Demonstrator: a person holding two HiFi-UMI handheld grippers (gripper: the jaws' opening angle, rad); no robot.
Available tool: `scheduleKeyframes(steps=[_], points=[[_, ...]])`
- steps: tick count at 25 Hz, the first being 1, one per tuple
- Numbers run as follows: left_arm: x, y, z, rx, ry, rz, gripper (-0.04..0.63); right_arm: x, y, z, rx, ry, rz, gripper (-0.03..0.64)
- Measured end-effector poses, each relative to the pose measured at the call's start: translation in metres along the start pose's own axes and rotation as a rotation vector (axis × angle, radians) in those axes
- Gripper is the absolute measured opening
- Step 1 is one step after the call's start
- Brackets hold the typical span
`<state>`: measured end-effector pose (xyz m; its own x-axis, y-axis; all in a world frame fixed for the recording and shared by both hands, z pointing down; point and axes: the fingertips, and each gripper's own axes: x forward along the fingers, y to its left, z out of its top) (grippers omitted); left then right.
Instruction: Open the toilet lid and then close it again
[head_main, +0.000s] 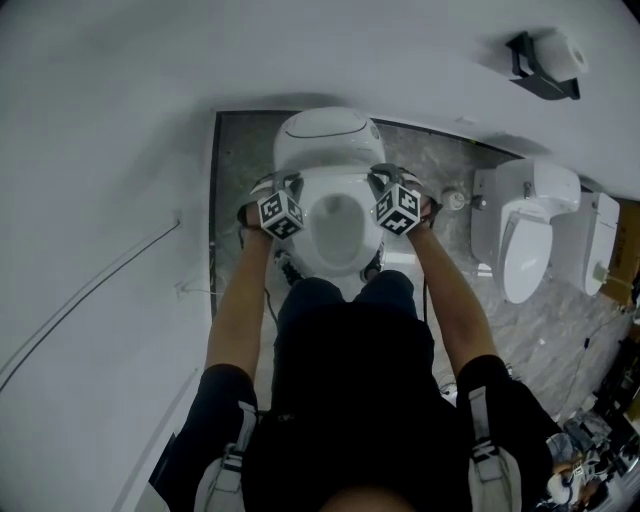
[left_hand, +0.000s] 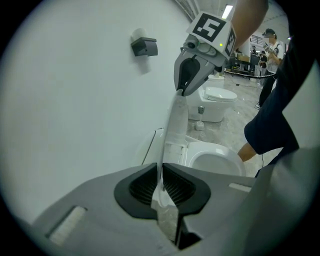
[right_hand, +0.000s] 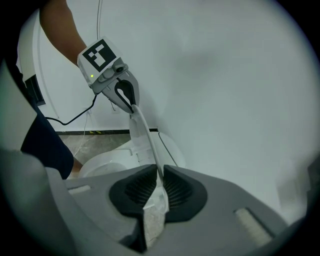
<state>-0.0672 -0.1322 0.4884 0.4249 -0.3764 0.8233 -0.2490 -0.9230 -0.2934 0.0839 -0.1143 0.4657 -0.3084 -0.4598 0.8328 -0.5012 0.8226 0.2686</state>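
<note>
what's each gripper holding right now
left gripper: closed, pinching one side edge of the raised toilet lid
right gripper: closed, pinching the opposite side edge of the toilet lid

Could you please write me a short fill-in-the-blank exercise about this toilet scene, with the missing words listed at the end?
1. The left tongs and the right tongs are both shut on the raised ____ of the toilet.
2. In the head view, a second toilet stands to the ____ of the one being handled.
3. The paper roll sits in a black holder mounted on the white ____.
Missing words: lid; right; wall.
</note>
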Motion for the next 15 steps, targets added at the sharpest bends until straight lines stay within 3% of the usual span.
scheduleKeyframes(steps=[5, 9, 15], points=[[0.007, 0.017, 0.003, -0.014, 0.008, -0.002, 0.041, 0.008, -0.017, 0.007, -0.009, -0.012, 0.0, 0.044], [0.015, 0.029, 0.006, -0.03, 0.021, -0.012, 0.041, 0.017, -0.028, 0.007, -0.078, 0.014, -0.021, 0.038], [0.021, 0.042, 0.007, -0.038, 0.026, -0.028, 0.041, 0.024, -0.041, 0.012, -0.062, 0.014, -0.015, 0.038]])
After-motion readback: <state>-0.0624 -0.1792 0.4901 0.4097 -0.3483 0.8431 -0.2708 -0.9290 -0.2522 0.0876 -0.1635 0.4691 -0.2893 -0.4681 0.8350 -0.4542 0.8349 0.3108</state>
